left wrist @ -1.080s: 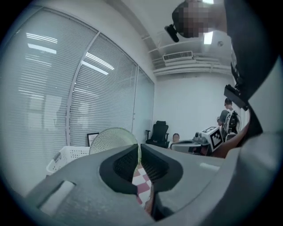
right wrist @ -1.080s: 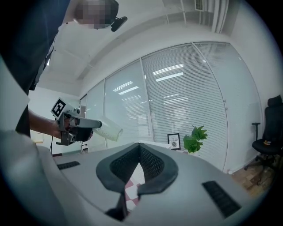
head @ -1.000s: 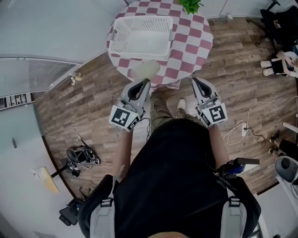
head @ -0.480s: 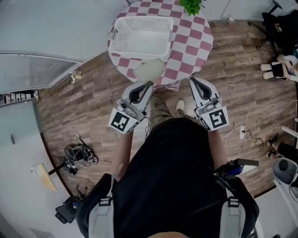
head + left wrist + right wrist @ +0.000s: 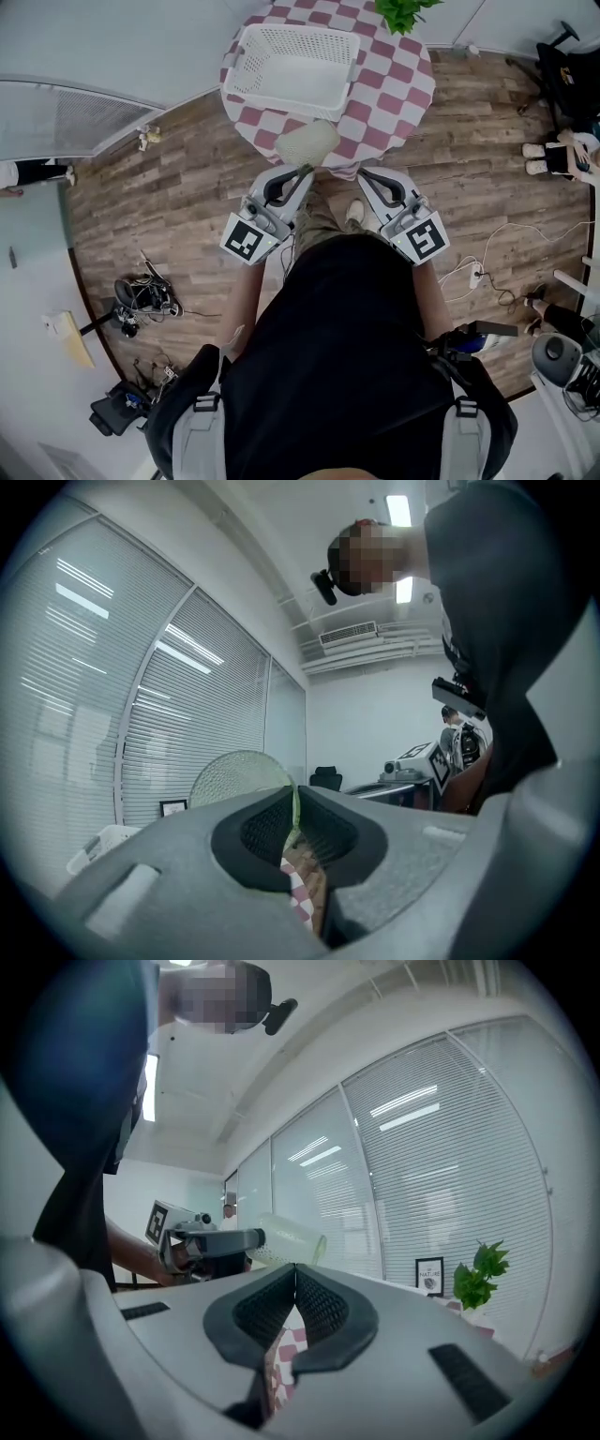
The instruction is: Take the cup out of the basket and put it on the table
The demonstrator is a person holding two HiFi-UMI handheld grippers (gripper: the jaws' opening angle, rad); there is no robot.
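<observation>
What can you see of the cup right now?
The cup is pale green and translucent, with a finely dotted wall, plastic by its look. It lies on its side in the air over the checked table's near edge, outside the basket. The fingers of the left gripper are shut on its thin wall at one end; nothing else seems to touch it.

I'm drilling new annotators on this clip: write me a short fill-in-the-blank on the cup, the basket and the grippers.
1. The left gripper is shut on a pale green ____.
2. The white basket on the checkered table is ____.
3. The right gripper is shut, with ____ between its jaws.

Missing words: cup; empty; nothing.
</observation>
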